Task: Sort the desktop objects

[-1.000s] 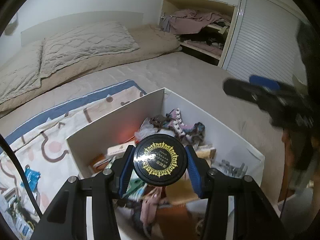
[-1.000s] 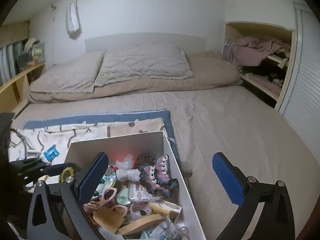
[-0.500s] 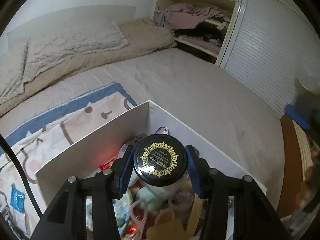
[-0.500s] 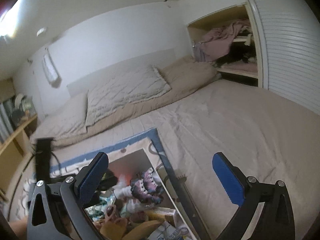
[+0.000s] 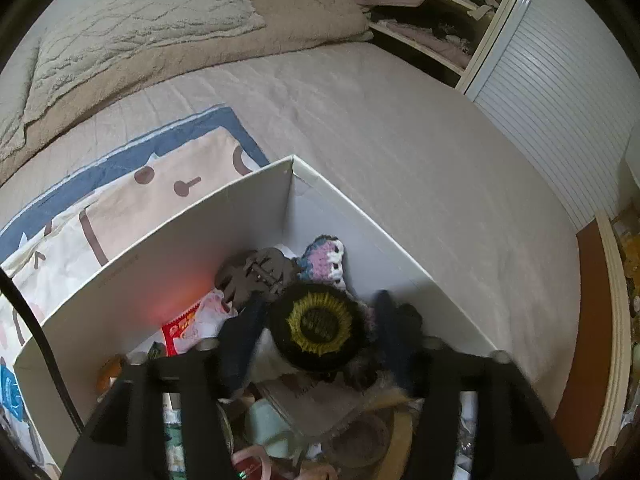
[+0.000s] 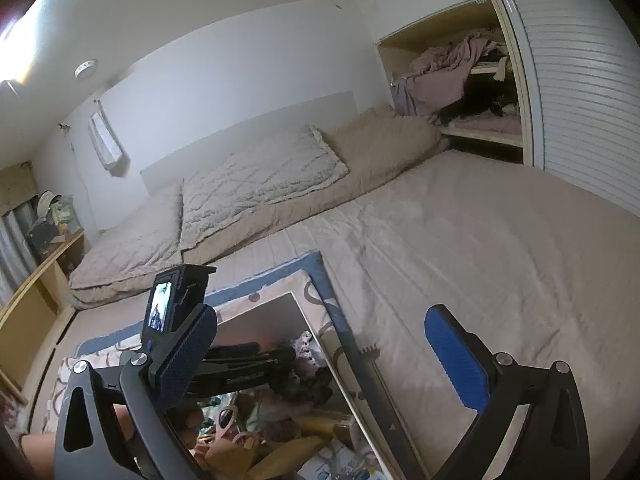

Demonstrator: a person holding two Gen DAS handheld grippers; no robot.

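Hovering over a white box [image 5: 224, 232] lying on a bed [image 5: 400, 128], left gripper [image 5: 316, 332] pointing steeply down into it. Jaws opening, pads no longer pressing on the black-lidded jar [image 5: 317, 322] with its gold emblem, blurred, sitting between them, its underside hidden. Lying just beyond the jar at 12 o'clock: a dark hair claw [image 5: 256, 276] and a crocheted piece [image 5: 324, 258] in pink, white and blue. Showing at 9 o'clock from the jar: a red-and-white packet [image 5: 192, 326]. Crowding the box toward 6 o'clock: a pale green item [image 5: 266, 426] and other clutter, too blurred to name.

Spreading under the box toward 10 o'clock: a patterned blanket with a blue border [image 5: 132, 176].

Standing wide apart with nothing between the blue pads: right gripper [image 6: 320, 364], aimed across the bed above the box's 3 o'clock edge. Appearing at 9 o'clock in the right wrist view: the left gripper's camera screen [image 6: 160, 306]. Resting at 12 o'clock: beige pillows [image 6: 256, 180]. Filling an open closet shelf [image 6: 460, 76] at 2 o'clock: heaped clothes.
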